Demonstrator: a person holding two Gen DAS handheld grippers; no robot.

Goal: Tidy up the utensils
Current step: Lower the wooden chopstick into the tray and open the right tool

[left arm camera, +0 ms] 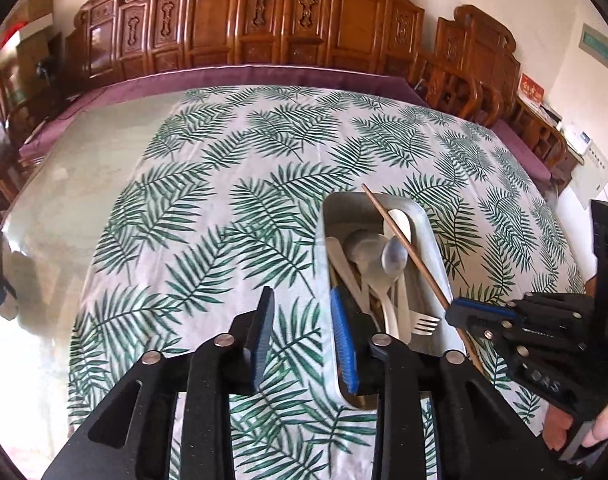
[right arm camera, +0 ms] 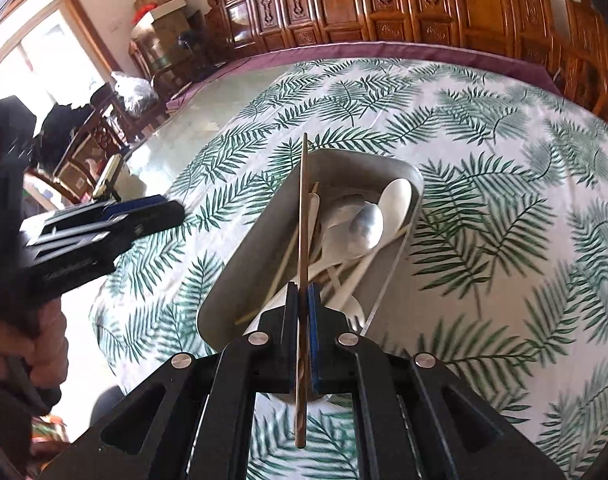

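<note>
A metal tray (left arm camera: 434,240) (right arm camera: 239,248) on the leaf-print cloth holds white plastic spoons, a white fork (left arm camera: 424,324), a metal spoon (left arm camera: 394,258) (right arm camera: 368,226) and thin sticks. My right gripper (right arm camera: 302,292) (left arm camera: 458,314) is shut on a brown chopstick (right arm camera: 302,216) (left arm camera: 404,240), held above the tray's near end, its tip pointing over the far rim. My left gripper (left arm camera: 304,320) is open and empty, low at the tray's left side; its right finger overlaps the tray's left rim. It also shows in the right wrist view (right arm camera: 159,210).
The leaf-print cloth (left arm camera: 223,200) covers most of a large table with a purple-edged border (left arm camera: 263,74). Carved wooden chairs (left arm camera: 304,20) line the far side. Bare glass tabletop (left arm camera: 83,180) lies to the left.
</note>
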